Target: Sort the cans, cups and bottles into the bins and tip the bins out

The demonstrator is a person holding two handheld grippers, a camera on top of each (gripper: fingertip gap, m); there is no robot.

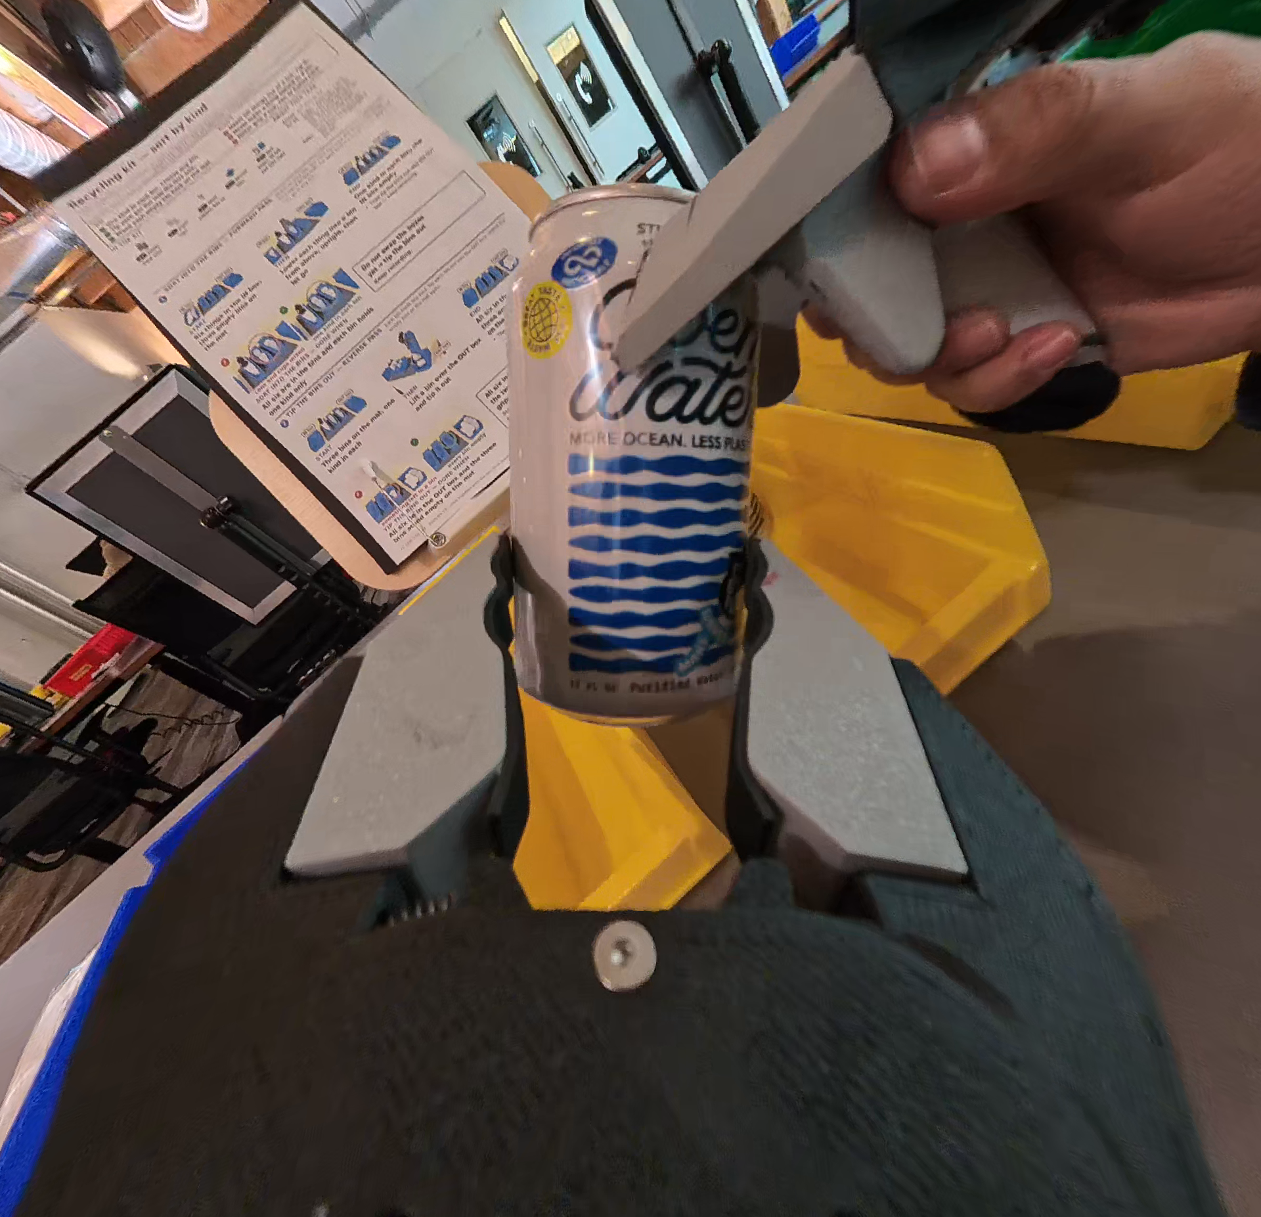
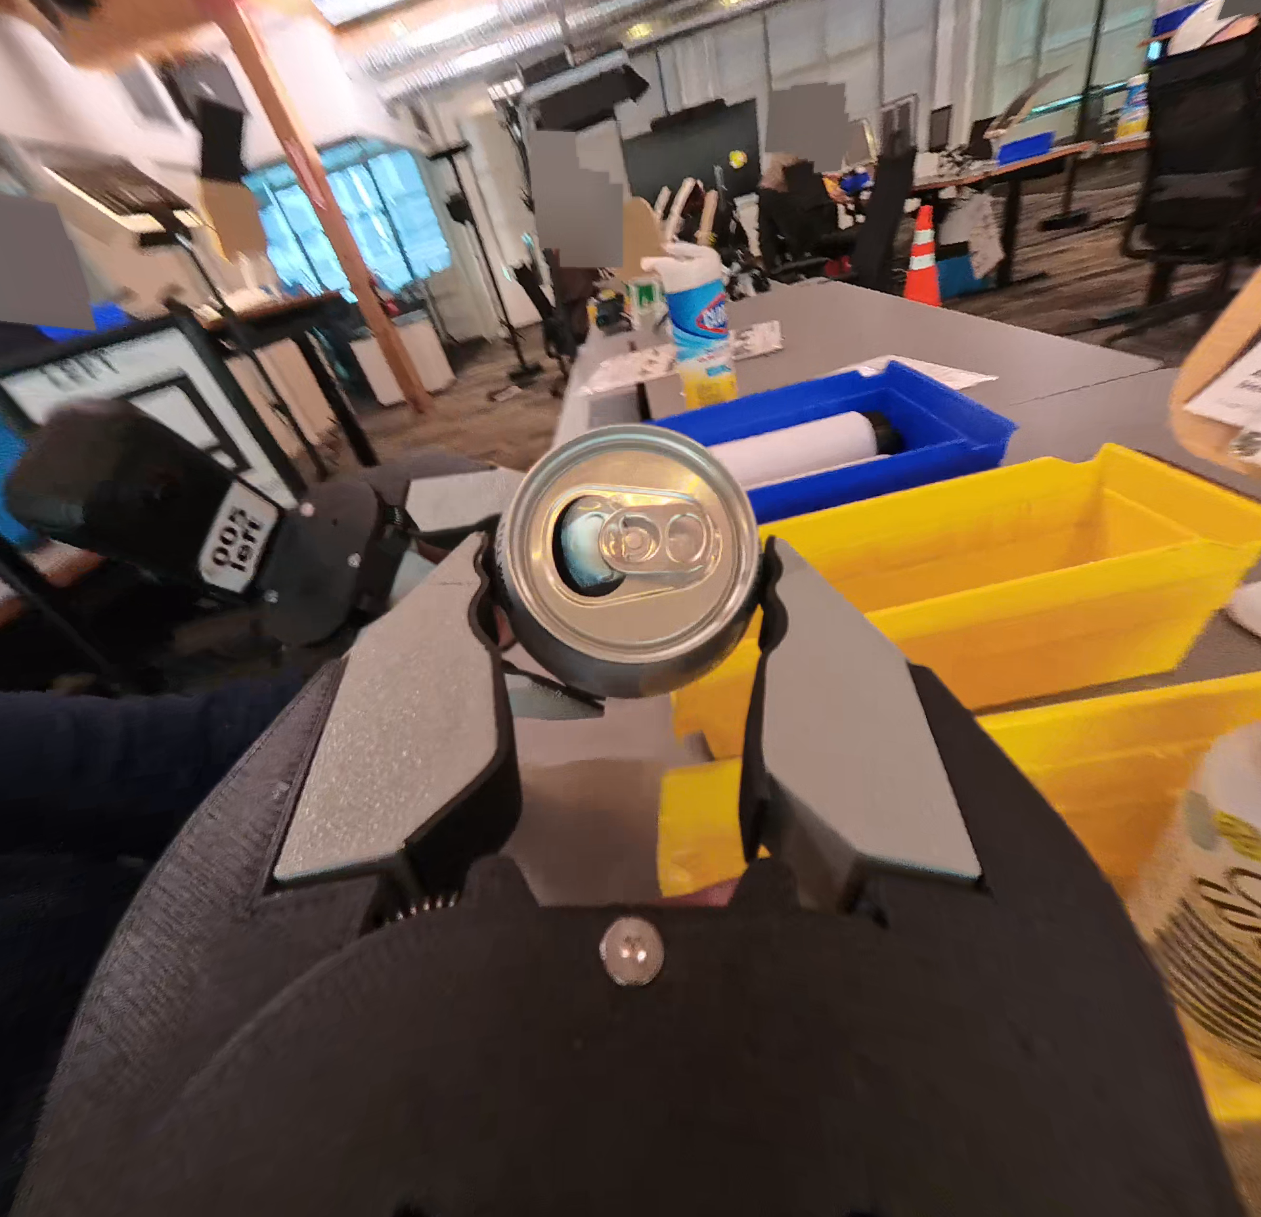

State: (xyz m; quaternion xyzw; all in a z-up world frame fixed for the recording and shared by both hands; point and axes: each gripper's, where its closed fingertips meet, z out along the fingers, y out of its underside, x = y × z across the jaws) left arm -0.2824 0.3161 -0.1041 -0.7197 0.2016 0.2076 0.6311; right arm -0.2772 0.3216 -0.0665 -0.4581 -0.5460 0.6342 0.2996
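Each gripper has a black, grainy printed body with one silver screw set in the middle — left gripper [image 1: 628, 573], right gripper [image 2: 624, 587]. Flat grey plates clad the jaws, edged in black. A dark navy sleeve [image 2: 102, 775] covers the arm.

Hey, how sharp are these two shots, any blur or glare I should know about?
Left wrist view: the white and blue drink can in the left hand-held gripper is sharp, edges bend and smear. Right wrist view: the can's silver top shows ceiling-light glare, the room behind is motion-blurred, and the yellow plastic bins are slightly soft.
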